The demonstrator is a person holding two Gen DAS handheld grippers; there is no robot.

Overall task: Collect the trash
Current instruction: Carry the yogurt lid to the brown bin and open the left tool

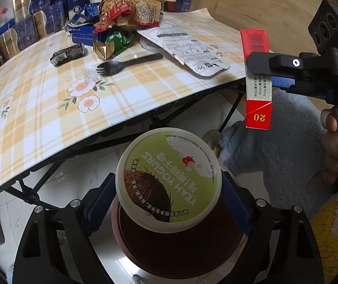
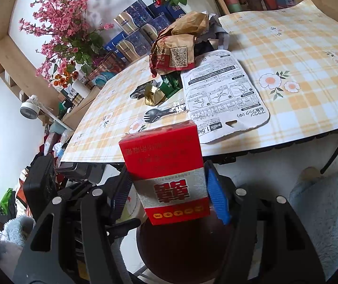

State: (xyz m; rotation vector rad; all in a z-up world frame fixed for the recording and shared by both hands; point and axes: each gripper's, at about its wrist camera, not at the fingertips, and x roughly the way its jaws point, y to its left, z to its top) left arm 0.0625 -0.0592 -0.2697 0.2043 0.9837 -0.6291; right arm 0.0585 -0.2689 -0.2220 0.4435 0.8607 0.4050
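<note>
Two hand-held grippers: I hold one in each hand, both below the worktop edge and over a dark round bin.
Left hand-held gripper (image 1: 169, 189): my blue pads press on the two sides of a yogurt tub (image 1: 169, 179), gripped at its rim, with the green lid facing my camera.
Yogurt tub position: directly above the bin (image 1: 180, 255), off the worktop and clear of the floor.
Right hand-held gripper (image 2: 169, 189): clamped on a red cigarette pack (image 2: 169, 172), one pad on each narrow side around its silver band.
Cigarette pack position: held upright over the bin's dark opening (image 2: 183, 248); in the left wrist view the pack (image 1: 256, 78) hangs at the right, beyond the worktop edge.
Bin: pinkish rim, dark inside, standing on the pale tiled floor (image 1: 79, 177).
Worktop (image 1: 39, 99): covered by a yellow checked cloth with white flowers.
Trash on the worktop: a black plastic fork (image 1: 126, 65), a white printed card (image 1: 188, 47), a crumpled brown and red paper bag (image 1: 133, 7), a green and gold wrapper (image 1: 112, 43) and a small dark wrapper (image 1: 67, 54).
Fork and card: near each other, close to the worktop's near edge.
Bag and wrappers: piled together further back.
My sleeve (image 1: 275, 146): fluffy blue, beside the pack.
Background: blue boxes (image 2: 136, 33) and pink artificial flowers (image 2: 65, 28) behind the worktop.
</note>
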